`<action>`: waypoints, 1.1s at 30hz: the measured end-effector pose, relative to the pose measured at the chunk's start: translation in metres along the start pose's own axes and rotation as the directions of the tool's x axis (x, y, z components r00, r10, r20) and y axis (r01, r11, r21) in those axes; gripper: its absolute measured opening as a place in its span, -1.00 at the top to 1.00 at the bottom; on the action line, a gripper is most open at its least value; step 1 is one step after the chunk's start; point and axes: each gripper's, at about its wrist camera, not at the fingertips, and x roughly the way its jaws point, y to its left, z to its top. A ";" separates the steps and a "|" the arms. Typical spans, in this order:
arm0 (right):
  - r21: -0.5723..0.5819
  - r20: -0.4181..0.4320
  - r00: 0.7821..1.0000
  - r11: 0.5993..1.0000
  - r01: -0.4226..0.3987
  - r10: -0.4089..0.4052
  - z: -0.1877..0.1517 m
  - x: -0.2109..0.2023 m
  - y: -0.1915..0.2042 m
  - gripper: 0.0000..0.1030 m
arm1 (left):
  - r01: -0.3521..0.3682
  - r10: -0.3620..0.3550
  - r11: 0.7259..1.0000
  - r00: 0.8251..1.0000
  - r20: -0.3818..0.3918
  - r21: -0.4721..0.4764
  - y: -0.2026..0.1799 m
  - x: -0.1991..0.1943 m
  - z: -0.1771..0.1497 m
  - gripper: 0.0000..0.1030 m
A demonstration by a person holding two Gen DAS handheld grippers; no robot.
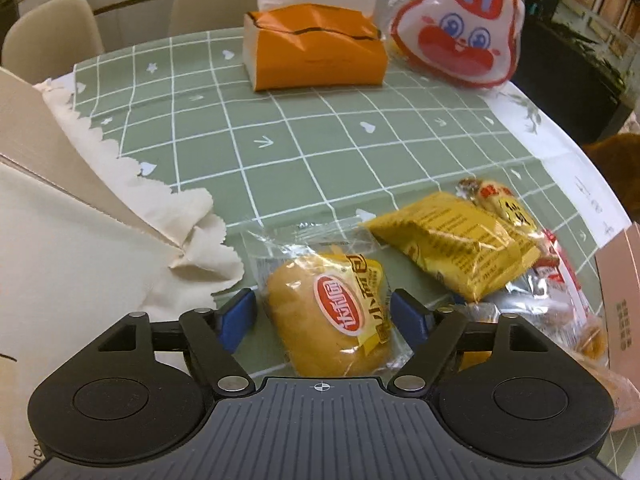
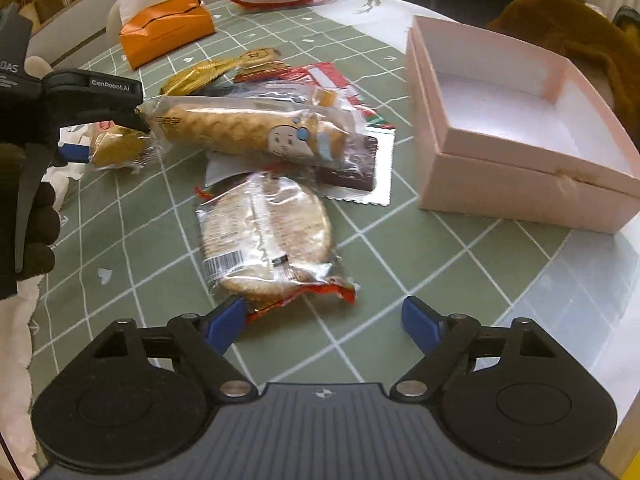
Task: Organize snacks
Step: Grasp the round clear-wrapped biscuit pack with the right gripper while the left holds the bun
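Note:
In the left wrist view my left gripper is open, its blue fingers on either side of a small wrapped bread bun with a red oval label. A yellow snack packet and other wrapped snacks lie to its right. In the right wrist view my right gripper is open and empty above the table, just short of a flat wrapped pastry. Beyond it lie a long wrapped waffle roll, a chocolate bar and other snacks. The left gripper shows at the far left over the bun.
An open, empty pink box stands at the right of the green checked tablecloth. An orange tissue pack and a rabbit-face bag sit at the far side. A beige cloth and box lie at the left.

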 end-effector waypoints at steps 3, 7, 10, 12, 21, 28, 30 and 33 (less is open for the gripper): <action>-0.002 0.006 1.000 1.000 0.005 -0.005 -0.001 0.001 -0.003 -0.80 | 0.037 -0.037 0.999 0.999 -0.003 0.016 0.007 -0.007 -0.006 -0.28; 0.022 0.015 0.999 0.999 0.028 -0.028 -0.003 0.005 -0.006 -1.00 | 0.088 -0.088 0.995 0.996 -0.015 0.053 0.010 -0.021 -0.023 -0.18; 0.022 0.019 0.999 0.999 0.031 -0.031 -0.003 0.005 -0.005 -1.00 | 0.117 -0.115 0.987 0.993 -0.028 0.109 0.005 -0.033 -0.042 -0.16; 0.026 0.024 0.999 0.999 0.026 -0.026 -0.004 0.004 -0.006 -1.00 | 0.145 -0.141 0.982 0.989 -0.036 0.123 0.001 -0.042 -0.056 -0.15; 0.004 0.006 1.000 1.000 0.018 -0.018 -0.003 0.004 -0.005 -1.00 | 0.253 -0.239 0.949 0.967 -0.092 0.186 -0.016 -0.070 -0.100 -0.13; -0.042 0.009 0.999 0.998 -0.040 0.040 0.003 -0.005 -0.002 -0.30 | 0.335 -0.316 0.925 0.940 -0.126 0.179 -0.018 -0.078 -0.111 -0.11; -0.060 0.005 0.999 0.997 -0.052 0.052 0.002 -0.010 0.001 0.10 | 0.342 -0.320 0.920 0.938 -0.136 0.193 -0.023 -0.080 -0.114 -0.11; -0.061 -0.002 0.999 0.997 -0.054 0.054 -0.002 -0.017 0.000 0.29 | 0.373 -0.346 0.904 0.925 -0.157 0.208 -0.031 -0.084 -0.119 -0.10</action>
